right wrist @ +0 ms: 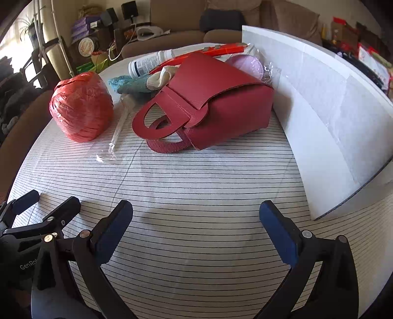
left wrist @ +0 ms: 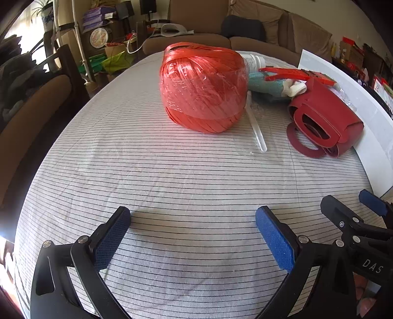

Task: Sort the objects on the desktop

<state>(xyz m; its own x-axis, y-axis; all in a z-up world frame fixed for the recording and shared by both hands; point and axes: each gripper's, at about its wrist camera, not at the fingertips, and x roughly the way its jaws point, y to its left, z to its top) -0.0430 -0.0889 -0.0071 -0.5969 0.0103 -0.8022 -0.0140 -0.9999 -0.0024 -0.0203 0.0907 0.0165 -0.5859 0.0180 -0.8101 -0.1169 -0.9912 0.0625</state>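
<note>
Over the striped tablecloth, the left gripper and right gripper hang side by side, both spread wide and holding nothing. Farther off sit the orange string ball, then the red bag by a white board.

I'm in a home living room: brown sofa, potted plant, striped tablecloth, cluttered shelves.

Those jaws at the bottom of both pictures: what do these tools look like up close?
Each is a black plastic tool with two curved arms, silver rivets and blue textured pads. The left gripper and right gripper match. White lettering shows on the bodies: "DAS" and "GenRo", both cut off.
</note>
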